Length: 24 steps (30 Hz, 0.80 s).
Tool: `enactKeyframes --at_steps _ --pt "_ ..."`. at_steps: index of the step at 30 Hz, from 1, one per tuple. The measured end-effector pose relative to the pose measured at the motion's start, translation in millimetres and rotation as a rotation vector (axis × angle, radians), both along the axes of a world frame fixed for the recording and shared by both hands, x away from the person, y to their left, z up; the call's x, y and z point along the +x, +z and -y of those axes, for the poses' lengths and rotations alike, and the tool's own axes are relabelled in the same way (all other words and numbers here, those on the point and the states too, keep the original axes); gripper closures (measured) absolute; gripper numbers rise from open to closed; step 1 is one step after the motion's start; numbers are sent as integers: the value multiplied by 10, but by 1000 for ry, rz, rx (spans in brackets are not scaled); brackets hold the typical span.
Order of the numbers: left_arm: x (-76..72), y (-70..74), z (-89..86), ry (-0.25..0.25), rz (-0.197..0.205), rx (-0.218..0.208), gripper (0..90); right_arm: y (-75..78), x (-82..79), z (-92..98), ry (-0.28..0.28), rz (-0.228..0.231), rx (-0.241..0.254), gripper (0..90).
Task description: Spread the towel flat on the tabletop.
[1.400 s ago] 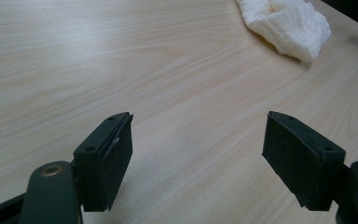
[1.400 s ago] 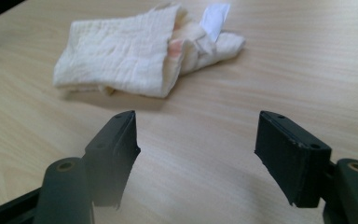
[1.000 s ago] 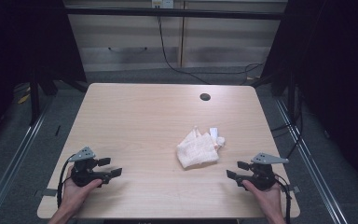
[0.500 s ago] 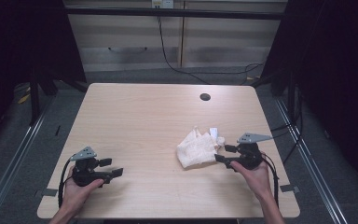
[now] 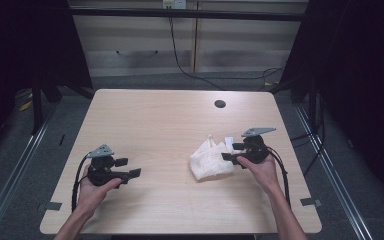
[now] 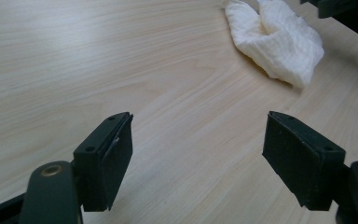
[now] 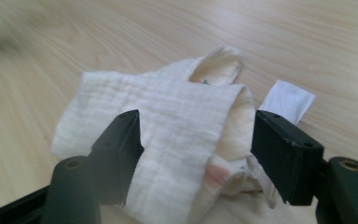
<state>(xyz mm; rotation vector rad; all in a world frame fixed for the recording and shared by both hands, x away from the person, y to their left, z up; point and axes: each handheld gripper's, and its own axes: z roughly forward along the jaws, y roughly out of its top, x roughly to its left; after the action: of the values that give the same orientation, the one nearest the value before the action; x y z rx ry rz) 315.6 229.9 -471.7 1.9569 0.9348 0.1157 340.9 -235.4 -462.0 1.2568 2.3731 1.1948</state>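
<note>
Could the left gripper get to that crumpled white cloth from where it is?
Probably yes: bare table lies between the left gripper and the white cloth, and its jaws stand open. The right gripper is already at the cloth.

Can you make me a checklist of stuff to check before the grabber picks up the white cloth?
1. Right gripper jaws open wide, just been opening: ok.
2. Crumpled white cloth lies between its jaws: ok.
3. Pads pressing on the cloth: not ok, not yet.
4. White tag on the cloth is out of the jaws' way: ok.
5. Left gripper open, apart from the cloth: ok.
6. Table around the cloth is bare: ok.
</note>
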Motion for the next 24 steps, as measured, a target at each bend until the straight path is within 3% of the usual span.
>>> enactKeyframes --at_steps 2,3,5,15,18,19,22,24 --pt "-8 -82 33 3 -20 -16 239 -55 58 -20 7 -3 -7 328" --pt "-4 -100 46 -22 -26 8 231 -85 79 -30 12 -12 -8 328" --pt "-19 -112 61 -27 -9 25 224 -133 101 -55 22 -16 -24 326" --pt "-79 -57 54 -39 48 11 224 -334 238 -136 19 -55 -69 286" --pt "-77 -57 30 -27 46 2 224 -351 235 -166 27 -54 -96 376" --pt "-76 -55 22 -24 51 6 223 -350 224 -179 29 -59 -102 475" --pt "-83 -45 7 -21 54 -7 224 -359 204 -202 62 -59 -83 655" --pt "-93 -36 10 -25 60 -5 223 -352 193 -221 62 -72 -77 704"
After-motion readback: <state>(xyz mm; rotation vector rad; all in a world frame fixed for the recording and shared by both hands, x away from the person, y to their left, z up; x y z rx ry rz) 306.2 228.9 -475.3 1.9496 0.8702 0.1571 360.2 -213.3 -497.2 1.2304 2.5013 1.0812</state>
